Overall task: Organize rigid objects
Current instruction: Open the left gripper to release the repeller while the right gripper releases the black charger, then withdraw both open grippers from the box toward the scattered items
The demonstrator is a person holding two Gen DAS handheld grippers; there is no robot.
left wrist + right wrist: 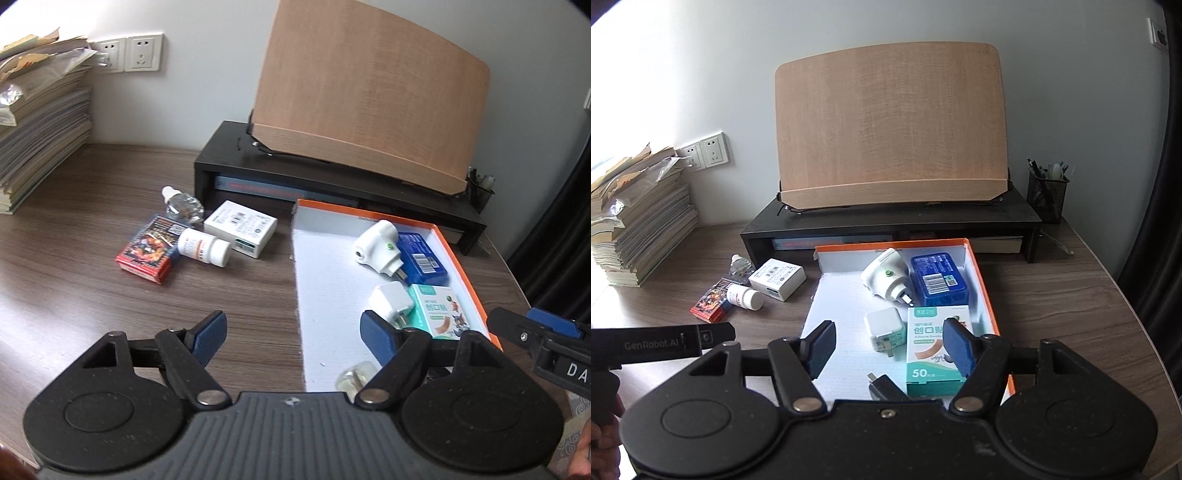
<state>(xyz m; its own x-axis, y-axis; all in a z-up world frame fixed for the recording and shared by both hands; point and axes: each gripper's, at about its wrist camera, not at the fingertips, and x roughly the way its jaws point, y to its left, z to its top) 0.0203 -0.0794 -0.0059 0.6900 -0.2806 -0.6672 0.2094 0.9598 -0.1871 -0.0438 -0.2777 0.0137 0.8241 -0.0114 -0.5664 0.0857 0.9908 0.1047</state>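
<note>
Both grippers hover with fingers spread over a half-filled orange-rimmed box.

The left gripper and right gripper hold nothing. The box sits right of centre on the wooden surface and holds a white plug-in device, a blue box, a white charger and a teal bandage box. To its left lie a white carton, a pill bottle, a red card box and a clear dropper bottle.
</note>
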